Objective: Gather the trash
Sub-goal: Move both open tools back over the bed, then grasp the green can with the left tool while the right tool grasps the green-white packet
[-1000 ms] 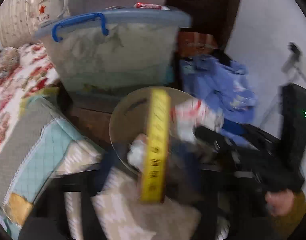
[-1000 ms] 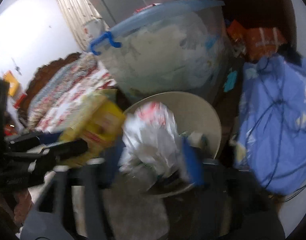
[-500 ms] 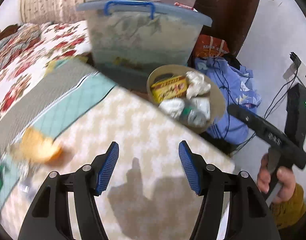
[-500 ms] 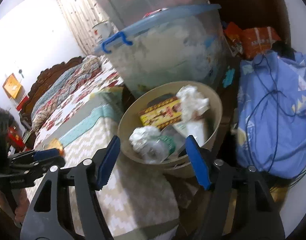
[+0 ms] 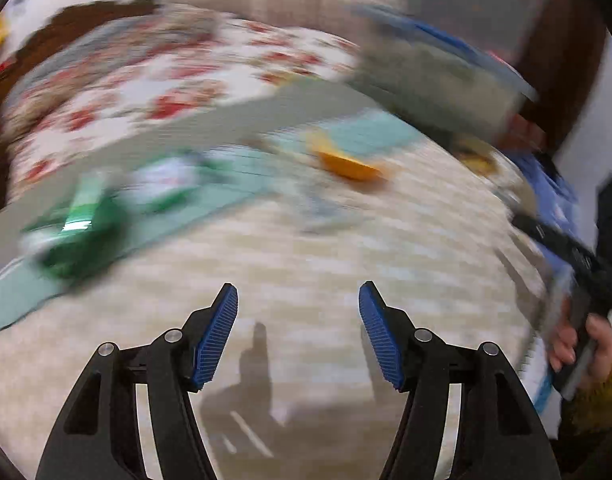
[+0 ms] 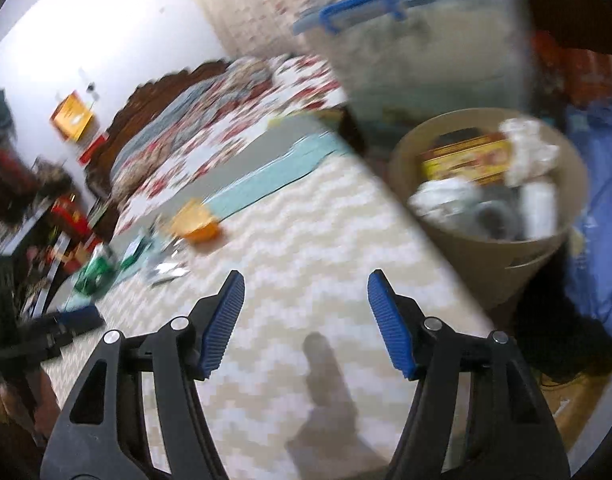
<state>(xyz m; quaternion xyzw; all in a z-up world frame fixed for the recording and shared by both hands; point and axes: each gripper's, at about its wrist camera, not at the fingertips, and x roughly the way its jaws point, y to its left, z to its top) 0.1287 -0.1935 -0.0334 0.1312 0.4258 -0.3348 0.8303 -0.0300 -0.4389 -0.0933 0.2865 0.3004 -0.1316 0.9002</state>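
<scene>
A: Where's the trash?

B: An orange piece [image 5: 347,164] lies on the bed [image 5: 306,272], long axis running left to right in the left view. A green wrapper [image 5: 82,220] lies farther left, too blurred to give a direction.

A: And the bin?

B: Only the right view shows the bin [image 6: 485,252], beside the bed's edge, holding a yellow box [image 6: 465,160] and crumpled paper [image 6: 529,148]. The left view shows a hand [image 5: 581,344] gripping the other tool.

A: Fingers?

B: The left gripper [image 5: 298,332] is opening, the right gripper [image 6: 306,320] is closing; both gape with nothing between them.
</scene>
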